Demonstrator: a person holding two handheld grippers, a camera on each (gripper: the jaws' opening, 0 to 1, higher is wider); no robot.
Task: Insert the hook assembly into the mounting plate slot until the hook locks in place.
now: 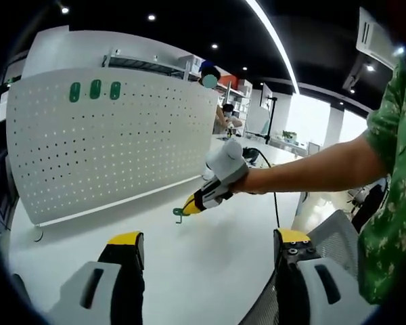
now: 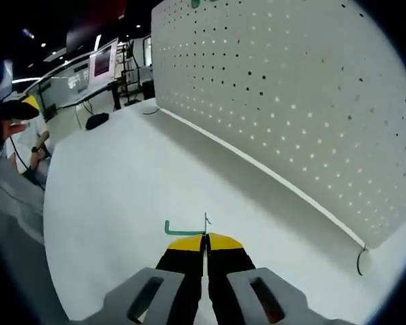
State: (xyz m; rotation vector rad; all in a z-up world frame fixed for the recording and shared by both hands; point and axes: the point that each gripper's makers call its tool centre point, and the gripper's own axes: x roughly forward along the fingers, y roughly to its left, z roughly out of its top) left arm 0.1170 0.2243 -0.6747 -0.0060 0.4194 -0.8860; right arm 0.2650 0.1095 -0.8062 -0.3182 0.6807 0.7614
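Observation:
A white perforated mounting plate (image 1: 115,135) stands upright across the table, with three green hooks (image 1: 95,90) near its top left. In the left gripper view my right gripper (image 1: 189,205) reaches in from the right, shut on a small green hook (image 1: 178,213) held just above the table in front of the plate. In the right gripper view the right gripper (image 2: 206,238) has its yellow-tipped jaws closed together on the green hook (image 2: 183,229), which sticks out to the left; the plate (image 2: 291,88) rises ahead and to the right. My left gripper (image 1: 206,240) stands open with nothing between its jaws.
The white table (image 2: 122,183) stretches wide before the plate. A person's arm (image 1: 311,169) in a green patterned sleeve crosses the left gripper view from the right. A black cable (image 1: 276,203) trails over the table edge. Desks, shelves and a seated person lie in the background.

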